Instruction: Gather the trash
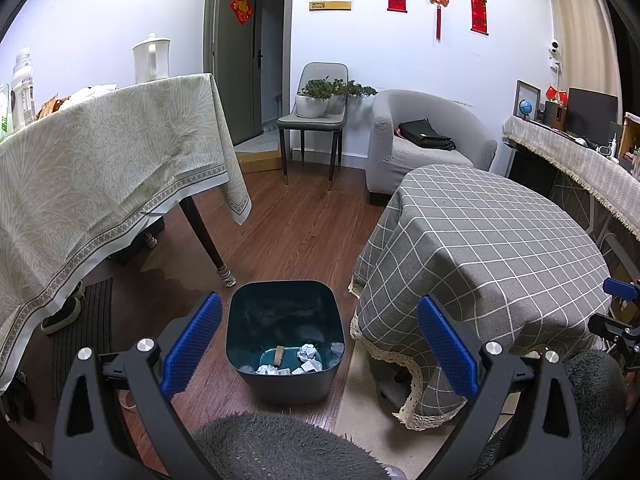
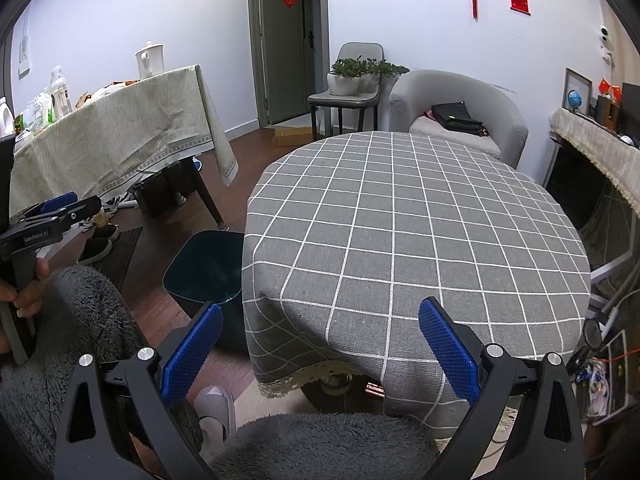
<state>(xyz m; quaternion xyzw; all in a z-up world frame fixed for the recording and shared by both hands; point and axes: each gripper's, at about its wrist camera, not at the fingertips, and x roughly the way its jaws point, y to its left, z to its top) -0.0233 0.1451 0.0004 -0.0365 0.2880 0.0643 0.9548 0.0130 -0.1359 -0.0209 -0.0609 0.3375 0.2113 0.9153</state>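
Observation:
A dark teal trash bin (image 1: 285, 340) stands on the wood floor beside the round table. Crumpled white paper (image 1: 307, 353) and other scraps lie at its bottom. My left gripper (image 1: 318, 340) hovers open above the bin, blue pads wide apart and nothing between them. In the right wrist view the bin (image 2: 204, 268) shows at the table's left edge, partly hidden by the cloth. My right gripper (image 2: 320, 344) is open and empty over the near edge of the grey checked tablecloth (image 2: 400, 216). The left gripper (image 2: 60, 208) appears at far left, held by a hand.
A long table with a pale patterned cloth (image 1: 100, 160) stands left, holding a kettle and bottles. A grey armchair (image 1: 424, 136) with a black bag, a chair with potted plants (image 1: 316, 112), and a side desk (image 1: 580, 152) line the back. Grey fuzzy-clad knees (image 1: 280, 448) fill the foreground.

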